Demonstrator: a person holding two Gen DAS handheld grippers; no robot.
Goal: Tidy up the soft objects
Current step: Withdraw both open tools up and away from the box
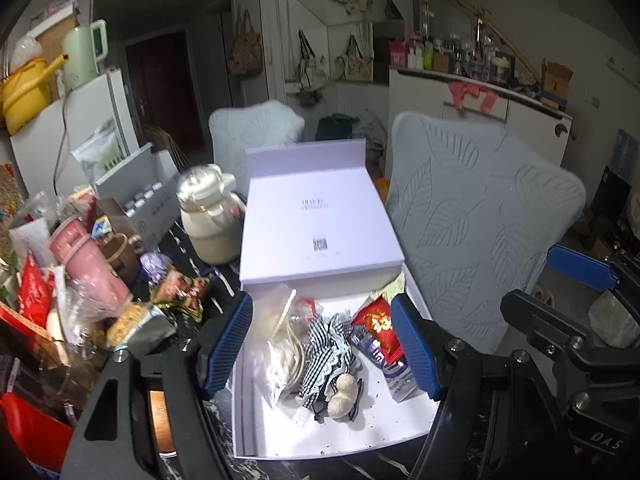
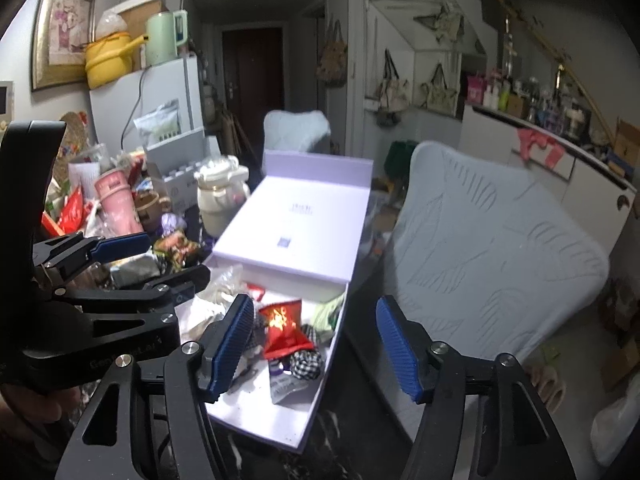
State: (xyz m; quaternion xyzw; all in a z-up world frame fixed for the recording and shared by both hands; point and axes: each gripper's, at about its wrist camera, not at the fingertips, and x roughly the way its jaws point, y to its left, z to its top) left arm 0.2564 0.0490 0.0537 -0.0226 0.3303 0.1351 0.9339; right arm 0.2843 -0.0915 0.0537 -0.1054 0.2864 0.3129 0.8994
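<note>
A white box (image 1: pixel 360 428) (image 2: pixel 260 412) lies on the dark table with its lid (image 1: pixel 320 216) (image 2: pixel 296 232) folded back. Inside it lie a black-and-white checked cloth (image 1: pixel 316 356) (image 2: pixel 306 362), two beige pom-poms (image 1: pixel 344 396), a clear bag of cream items (image 1: pixel 280 336), a red snack packet (image 1: pixel 376 320) (image 2: pixel 284 328) and a purple packet (image 1: pixel 392 372) (image 2: pixel 286 384). My left gripper (image 1: pixel 322 344) hangs open above the box with nothing between its pads. My right gripper (image 2: pixel 316 346) is open too, over the box's right edge, holding nothing.
A cream jug (image 1: pixel 208 220) stands left of the lid. A pink tumbler (image 1: pixel 92 264), snack packets (image 1: pixel 180 292) and other clutter crowd the table's left side. A pale leaf-patterned chair (image 1: pixel 480 220) (image 2: pixel 500 248) stands close on the right.
</note>
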